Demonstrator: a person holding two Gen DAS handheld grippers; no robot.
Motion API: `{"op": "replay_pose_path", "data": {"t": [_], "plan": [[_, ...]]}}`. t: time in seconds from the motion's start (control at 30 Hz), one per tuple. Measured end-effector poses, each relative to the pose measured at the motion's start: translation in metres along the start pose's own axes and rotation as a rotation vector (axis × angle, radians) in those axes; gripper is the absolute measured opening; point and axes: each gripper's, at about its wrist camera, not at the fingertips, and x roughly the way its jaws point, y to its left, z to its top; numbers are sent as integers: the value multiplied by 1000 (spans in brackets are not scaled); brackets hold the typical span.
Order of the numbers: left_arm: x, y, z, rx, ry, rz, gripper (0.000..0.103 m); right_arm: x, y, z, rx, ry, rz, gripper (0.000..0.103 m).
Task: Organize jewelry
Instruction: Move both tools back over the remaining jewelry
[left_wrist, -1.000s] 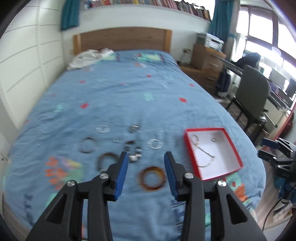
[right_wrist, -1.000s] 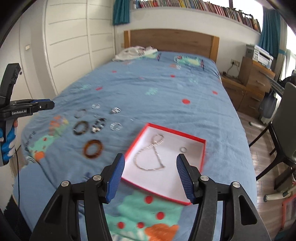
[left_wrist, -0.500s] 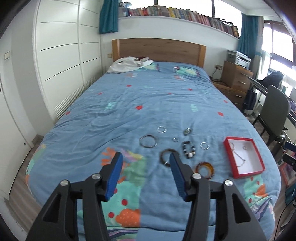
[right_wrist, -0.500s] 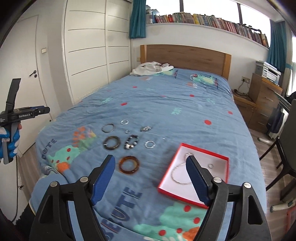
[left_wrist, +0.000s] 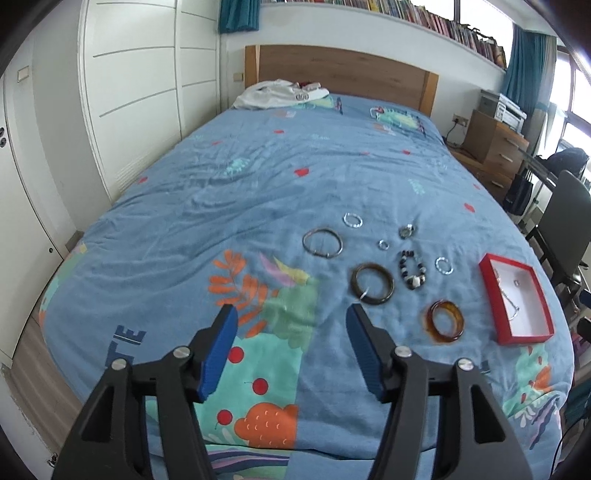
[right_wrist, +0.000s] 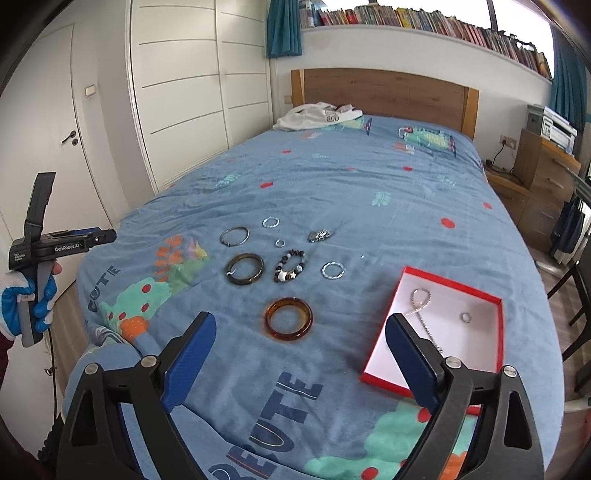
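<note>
While the jewelry lies spread over the blue bed cover (right_wrist: 369, 192), the red box (right_wrist: 496, 334) sits at about four o'clock of the group in the right wrist view, holding a silver chain (right_wrist: 421, 306) and a small ring (right_wrist: 466, 316) on its white floor. Just at nine o'clock of the box lies the amber bangle (right_wrist: 289, 319). At twelve o'clock of that bangle is a row of three: the dark bangle (right_wrist: 245, 269), the beaded bracelet (right_wrist: 290, 270) and a twisted silver ring (right_wrist: 332, 270). Farther up the bed are a thin metal bangle (right_wrist: 234, 236), a second twisted ring (right_wrist: 270, 222), a tiny ring (right_wrist: 280, 243) and a silver charm piece (right_wrist: 319, 235).

Neither gripper holds anything. The right gripper (right_wrist: 301, 349) hangs over the foot of the bed with its blue fingers (right_wrist: 190, 360) wide apart, having just been opening, the amber bangle showing between them farther off. The left gripper (left_wrist: 290, 349) also has its fingers (left_wrist: 218, 352) apart and has just been opening, with only printed cover between them; the dark bangle (left_wrist: 372, 283) lies near its right fingertip, at one o'clock. A gloved hand (right_wrist: 27, 306) carries the left gripper at nine o'clock in the right wrist view.

At the head of the bed lie a white garment (right_wrist: 317, 114) and the wooden headboard (right_wrist: 384, 96).
</note>
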Motion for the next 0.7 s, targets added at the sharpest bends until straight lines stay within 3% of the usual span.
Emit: {"op": "replay_pose_path", "data": {"t": [0.7], "plan": [[127,-24,-11,9,187,-102,62,111,2,-13,9,164,54,100]]}}
